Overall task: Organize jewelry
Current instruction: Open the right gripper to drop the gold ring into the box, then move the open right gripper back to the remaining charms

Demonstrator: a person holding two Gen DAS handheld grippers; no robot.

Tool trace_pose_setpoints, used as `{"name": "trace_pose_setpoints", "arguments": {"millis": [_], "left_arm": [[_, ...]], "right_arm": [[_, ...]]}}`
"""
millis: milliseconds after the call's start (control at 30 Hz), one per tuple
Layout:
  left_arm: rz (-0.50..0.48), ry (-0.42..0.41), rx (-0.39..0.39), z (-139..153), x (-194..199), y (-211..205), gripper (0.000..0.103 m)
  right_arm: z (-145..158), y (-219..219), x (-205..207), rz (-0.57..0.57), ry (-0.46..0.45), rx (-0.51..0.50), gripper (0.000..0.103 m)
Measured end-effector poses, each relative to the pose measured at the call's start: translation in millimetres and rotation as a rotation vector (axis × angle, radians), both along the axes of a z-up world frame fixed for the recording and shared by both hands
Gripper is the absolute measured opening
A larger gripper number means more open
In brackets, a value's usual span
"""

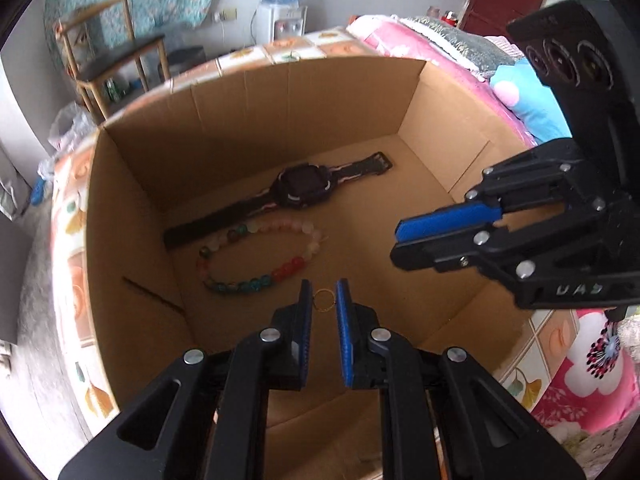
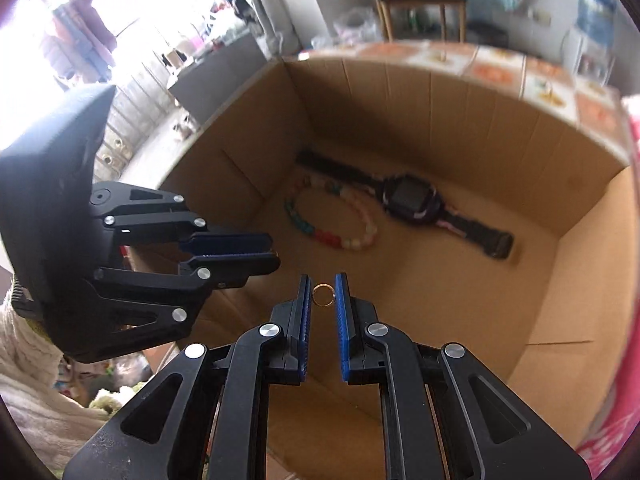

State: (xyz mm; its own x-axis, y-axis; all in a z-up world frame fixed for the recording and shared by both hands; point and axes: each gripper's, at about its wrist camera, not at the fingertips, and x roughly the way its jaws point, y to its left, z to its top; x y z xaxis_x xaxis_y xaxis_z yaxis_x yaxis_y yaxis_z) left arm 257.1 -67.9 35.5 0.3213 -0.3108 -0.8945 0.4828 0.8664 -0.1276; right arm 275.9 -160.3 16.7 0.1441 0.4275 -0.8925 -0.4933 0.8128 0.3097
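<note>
While both grippers hang over the open cardboard box [image 1: 132, 216], each of them pinches a small gold ring between its blue pads. In the left wrist view the left gripper [image 1: 324, 300] is clamped on the left ring [image 1: 324, 300], which stands between the fingertips above the box floor. In the right wrist view the right gripper [image 2: 323, 294] is closed in the same way on the right ring [image 2: 323, 294].

The right gripper also shows in the left view at the right side, its fingers [image 1: 448, 220] lying almost together. From this side angle its ring is hidden, so there I cannot tell what is between the pads.

On the floor of the box lies a dark watch [image 1: 302, 190] with its strap stretched out flat, near the far wall. Just beside it, towards the grippers, lies a bead bracelet [image 1: 260, 260] of pink, white, red and blue-green beads in a loose oval; it seems to touch the strap at one end, but the view is not sharp enough to be sure.

The box stands on a surface covered with a patterned cloth [image 1: 68, 216]. Behind it there are a wooden chair [image 1: 116, 56] and a water dispenser [image 1: 282, 12] against the wall.
</note>
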Motion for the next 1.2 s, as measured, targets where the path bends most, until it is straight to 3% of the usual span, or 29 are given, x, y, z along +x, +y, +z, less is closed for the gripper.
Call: {"name": "trace_pose_setpoints", "arguments": {"millis": [200,467,700,867,1000,1100,1200], "left_arm": [[0.012,0.085,-0.010,-16,16,-2,0.012],[0.040,0.086,-0.009,-17,16,-1,0.017],[0.091,0.073,-0.129,0,14,17,0.019],[0.110,-0.034,-0.242,36,-8,34,0.021],[0.131,-0.142,-0.336,62,-48,53,0.035],[0.142,-0.174,-0.384,69,-80,65,0.040],[0.128,-0.201,-0.371,65,-111,67,0.050]], "right_arm": [[-7,0,9,-0.025,0.032,0.002,0.013],[-1,-14,6,-0.086,0.021,0.054,0.016],[19,-37,-3,-0.153,-0.040,0.108,0.016],[64,-62,-29,-0.180,-0.145,0.252,0.016],[97,-84,-71,-0.186,-0.217,0.427,0.019],[110,-93,-96,-0.196,-0.269,0.466,0.025],[105,-89,-122,-0.201,-0.284,0.442,0.026]]}}
